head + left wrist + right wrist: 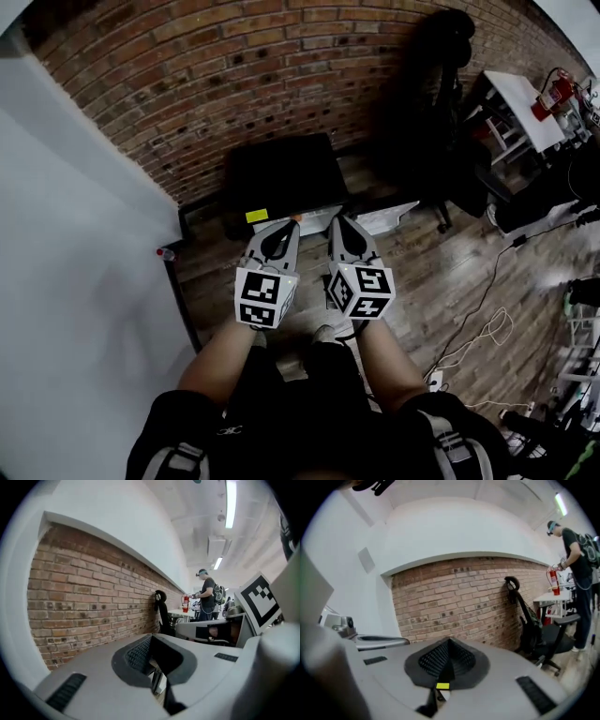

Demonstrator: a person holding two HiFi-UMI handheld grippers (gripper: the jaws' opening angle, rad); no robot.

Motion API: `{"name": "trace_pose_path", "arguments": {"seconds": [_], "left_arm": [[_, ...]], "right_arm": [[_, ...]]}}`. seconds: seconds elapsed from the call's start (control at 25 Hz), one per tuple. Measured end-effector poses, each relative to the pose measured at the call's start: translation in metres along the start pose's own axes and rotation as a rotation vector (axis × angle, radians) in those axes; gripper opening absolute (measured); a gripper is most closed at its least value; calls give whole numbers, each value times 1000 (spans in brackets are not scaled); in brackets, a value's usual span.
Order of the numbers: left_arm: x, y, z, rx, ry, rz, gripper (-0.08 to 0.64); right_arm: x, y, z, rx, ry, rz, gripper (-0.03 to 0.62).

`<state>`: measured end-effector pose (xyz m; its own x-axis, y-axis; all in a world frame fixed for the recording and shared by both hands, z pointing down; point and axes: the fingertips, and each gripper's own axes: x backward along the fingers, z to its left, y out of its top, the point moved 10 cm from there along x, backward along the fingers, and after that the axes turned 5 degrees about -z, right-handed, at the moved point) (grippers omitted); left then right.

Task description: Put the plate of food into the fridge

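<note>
Left gripper [151,637]: jaws closed, tips meeting, nothing between the black ribbed pads [138,654]. It points along a brick wall [89,597] with white wall [117,517] above it. A black office chair [161,609] stands against the bricks. Beyond it is a white table [177,614] with a red fire extinguisher [185,603] and a standing person [206,597] wearing a backpack. Right gripper's marker cube [258,600] is close at right. Ceiling light strip [229,503] is lit.
</note>
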<state>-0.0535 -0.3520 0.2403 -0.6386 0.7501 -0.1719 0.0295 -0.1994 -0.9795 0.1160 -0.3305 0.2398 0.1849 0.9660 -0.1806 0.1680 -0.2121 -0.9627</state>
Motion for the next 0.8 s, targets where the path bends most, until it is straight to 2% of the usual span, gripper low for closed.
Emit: {"name": "trace_pose_path", "arguments": {"seconds": [0.12, 0.2, 0.4, 0.56, 0.8], "left_arm": [[27, 66, -12, -21, -4, -52, -3], [46, 99, -11, -41, -2, -90, -3], [77, 152, -18, -89, 26, -163, -3], [85, 162, -29, -98, 25, -174, -3], [70, 152, -23, -121, -2, -173, -3]], "right_arm": [[25, 66, 25, 35, -1, -64, 12], [39, 97, 44, 70, -2, -109, 12], [70, 136, 67, 88, -3, -176, 12], [86, 139, 73, 92, 5, -182, 12], [69, 135, 74, 99, -5, -187, 12]]}}
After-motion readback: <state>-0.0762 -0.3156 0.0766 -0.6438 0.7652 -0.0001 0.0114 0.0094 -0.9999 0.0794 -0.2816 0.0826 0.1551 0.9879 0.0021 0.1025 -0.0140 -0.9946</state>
